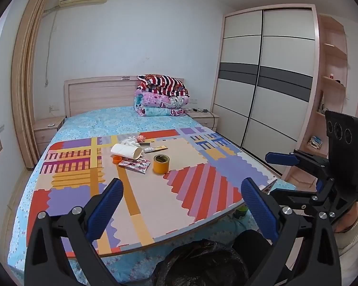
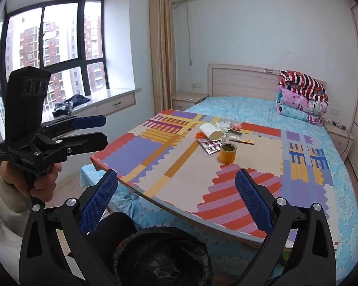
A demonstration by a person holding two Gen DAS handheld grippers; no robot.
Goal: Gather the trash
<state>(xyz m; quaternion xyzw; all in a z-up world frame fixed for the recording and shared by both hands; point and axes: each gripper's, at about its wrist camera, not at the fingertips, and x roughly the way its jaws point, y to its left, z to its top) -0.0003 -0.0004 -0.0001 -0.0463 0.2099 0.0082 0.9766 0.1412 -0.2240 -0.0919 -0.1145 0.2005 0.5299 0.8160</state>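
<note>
A small heap of litter lies mid-way along a patterned foam mat on the bed: a white paper cup on its side, an orange cap, a shiny wrapper, a yellow tape roll, a white tube and a pink toy. The right wrist view shows the cup, the wrapper and the tape roll too. A bin lined with a black bag stands at the bed's foot, below both grippers. My left gripper and right gripper hover open and empty, short of the litter.
Folded quilts are stacked at the headboard. A sliding wardrobe lines the right side, with nightstands at both bed corners. A window bench runs on the left. A green can sits under the mat's near corner.
</note>
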